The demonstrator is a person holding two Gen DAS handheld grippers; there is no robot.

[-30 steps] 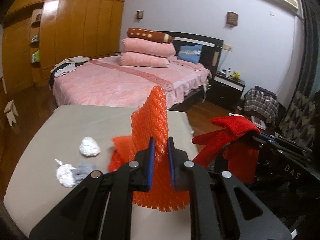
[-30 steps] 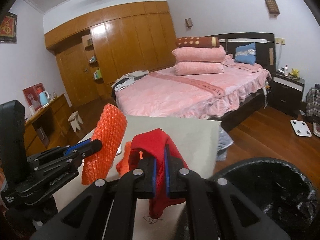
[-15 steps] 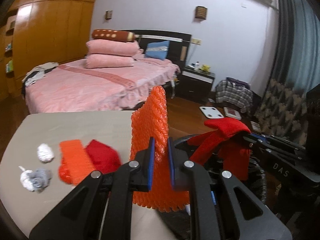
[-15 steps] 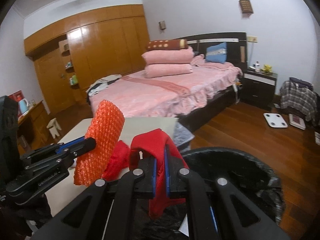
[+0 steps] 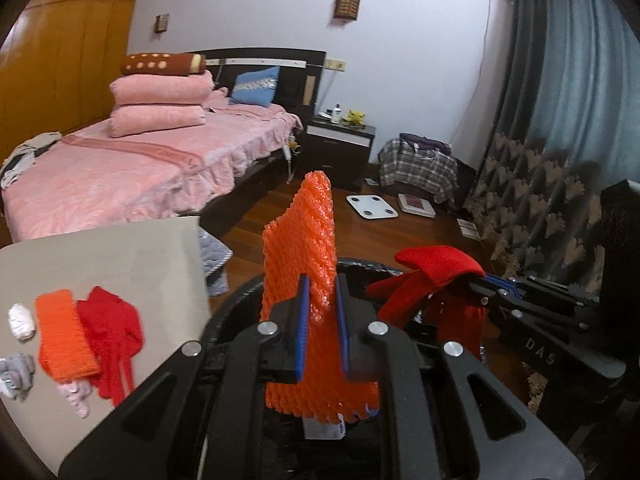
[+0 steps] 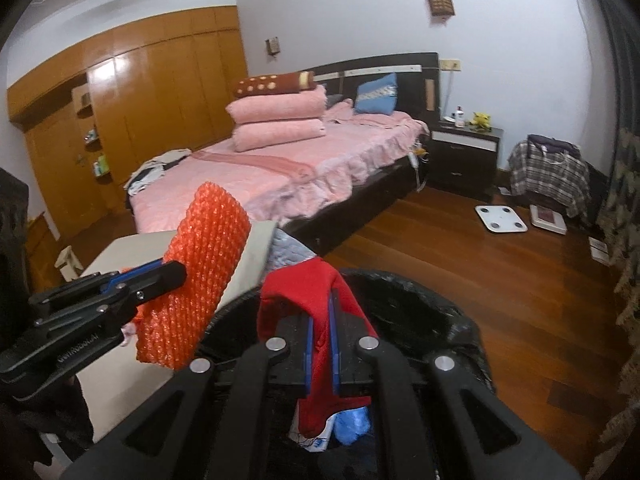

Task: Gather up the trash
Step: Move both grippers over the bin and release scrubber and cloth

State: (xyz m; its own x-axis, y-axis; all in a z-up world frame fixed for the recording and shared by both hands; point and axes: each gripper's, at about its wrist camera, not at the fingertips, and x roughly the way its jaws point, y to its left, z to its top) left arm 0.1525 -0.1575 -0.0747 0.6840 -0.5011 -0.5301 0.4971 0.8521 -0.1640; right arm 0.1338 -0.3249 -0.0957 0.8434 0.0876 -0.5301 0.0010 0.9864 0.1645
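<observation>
**Both grippers over the bin, each with a piece of trash**

Left wrist view: left gripper (image 5: 319, 312), jaws pinching an orange foam net (image 5: 306, 248) that stands upright between them and hides much of the black-lined bin (image 5: 236, 300) below. Bin contents mostly hidden; a white scrap shows under the net. At right, right gripper (image 5: 486, 278) carries a red cloth (image 5: 436, 276) above the bin rim. On the counter (image 5: 120, 256), left: an orange piece, red cloth, white and grey wads, blurred, partly cut off.

Right wrist view: right gripper (image 6: 321, 332), jaws pinching the red cloth (image 6: 304, 288), which drapes over them. Bin (image 6: 420, 308) beneath; blue and white scraps inside, hard to make out. Left gripper (image 6: 176, 272) holds the net (image 6: 196, 272) at the bin's edge. Bed (image 6: 256, 184) behind.
</observation>
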